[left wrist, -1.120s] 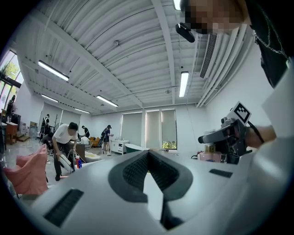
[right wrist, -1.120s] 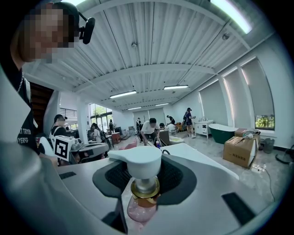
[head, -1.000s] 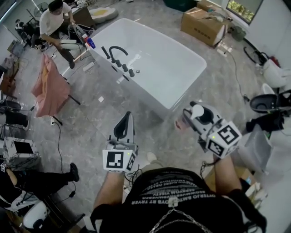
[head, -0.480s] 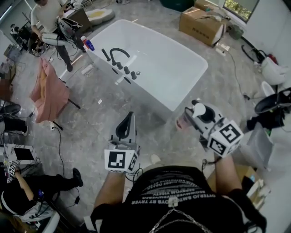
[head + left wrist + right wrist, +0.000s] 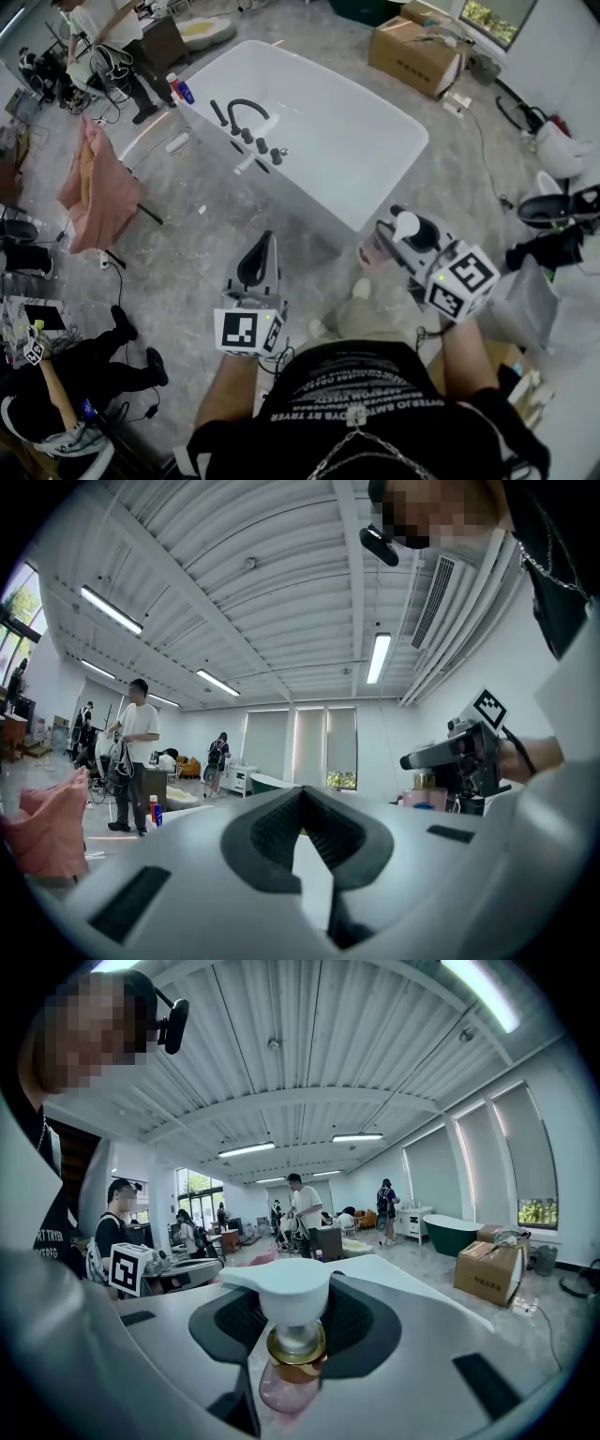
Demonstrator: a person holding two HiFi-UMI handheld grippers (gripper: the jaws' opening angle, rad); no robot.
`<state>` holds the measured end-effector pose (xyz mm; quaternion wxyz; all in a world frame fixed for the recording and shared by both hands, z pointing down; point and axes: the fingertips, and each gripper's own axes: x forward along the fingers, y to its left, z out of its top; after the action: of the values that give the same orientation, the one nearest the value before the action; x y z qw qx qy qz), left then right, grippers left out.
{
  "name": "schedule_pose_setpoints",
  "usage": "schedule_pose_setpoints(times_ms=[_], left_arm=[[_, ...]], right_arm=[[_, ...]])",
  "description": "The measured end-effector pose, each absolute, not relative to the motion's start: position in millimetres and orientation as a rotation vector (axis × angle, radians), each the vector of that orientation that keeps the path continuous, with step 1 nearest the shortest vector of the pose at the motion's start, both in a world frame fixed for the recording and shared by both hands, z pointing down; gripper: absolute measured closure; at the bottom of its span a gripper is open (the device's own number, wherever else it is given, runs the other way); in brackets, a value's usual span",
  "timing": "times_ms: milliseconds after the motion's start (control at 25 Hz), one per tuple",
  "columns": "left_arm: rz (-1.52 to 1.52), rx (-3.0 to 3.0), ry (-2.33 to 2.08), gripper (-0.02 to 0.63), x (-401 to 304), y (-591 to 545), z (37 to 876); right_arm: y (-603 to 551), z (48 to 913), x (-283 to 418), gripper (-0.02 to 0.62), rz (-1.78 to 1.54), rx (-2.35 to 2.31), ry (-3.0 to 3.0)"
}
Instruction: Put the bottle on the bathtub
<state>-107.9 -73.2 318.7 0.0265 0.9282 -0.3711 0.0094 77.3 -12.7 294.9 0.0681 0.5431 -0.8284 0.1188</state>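
Observation:
A pink pump bottle (image 5: 379, 249) with a white pump head and gold collar sits between the jaws of my right gripper (image 5: 394, 234), which is shut on it. In the right gripper view the bottle (image 5: 292, 1358) stands upright in the right gripper (image 5: 295, 1321). The white bathtub (image 5: 337, 131) with a black faucet (image 5: 246, 108) lies ahead on the floor, beyond both grippers. My left gripper (image 5: 266, 240) hangs to the left of the bottle, short of the tub; in its own view the left gripper (image 5: 302, 803) has its tips together and holds nothing.
Two small bottles (image 5: 182, 88) stand at the tub's far left corner. A pink cloth (image 5: 94, 187) hangs on a rack at left. A cardboard box (image 5: 417, 52) lies behind the tub. One person (image 5: 103, 33) stands at top left, another (image 5: 66, 380) sits at bottom left.
Both grippers stay about where they were. The standing person at top left has walked further left. My foot now shows between the grippers.

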Motion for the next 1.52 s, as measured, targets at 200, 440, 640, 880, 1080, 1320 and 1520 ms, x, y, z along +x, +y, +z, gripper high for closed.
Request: schedule_pose_setpoints(times_ms=[200,440,640,880,1080,1320,1520], left_arm=[[0.029,2.862,-1.158,0.611,-103.0,-72.1,320.4],[0.038,2.846,-1.173,0.611,-109.4,-115.8,325.1],[0.046,2.836,-1.197,0.611,-98.0,-133.2,324.1],[0.068,2.817,-1.221,0.611,-80.9,-153.8,321.3],[0.067,2.808,-1.237,0.611,-65.1,-170.8,321.0],[0.06,2.801,-1.251,0.611,-54.3,-179.7,328.3],[0.062,2.789,-1.268,0.611,-40.6,-193.5,328.0]], right_arm=[[-11.7,296.1,83.8,0.454,0.358,1.631,-2.497],[-57.7,299.3,77.5,0.454,0.366,1.613,-2.5],[-79.1,301.5,88.3,0.454,0.375,1.584,-2.511],[-104.5,297.2,104.7,0.454,0.389,1.551,-2.533],[-124.5,297.6,120.5,0.454,0.379,1.527,-2.54],[-134.7,303.2,128.2,0.454,0.383,1.502,-2.553],[-150.3,303.2,139.9,0.454,0.392,1.474,-2.567]])
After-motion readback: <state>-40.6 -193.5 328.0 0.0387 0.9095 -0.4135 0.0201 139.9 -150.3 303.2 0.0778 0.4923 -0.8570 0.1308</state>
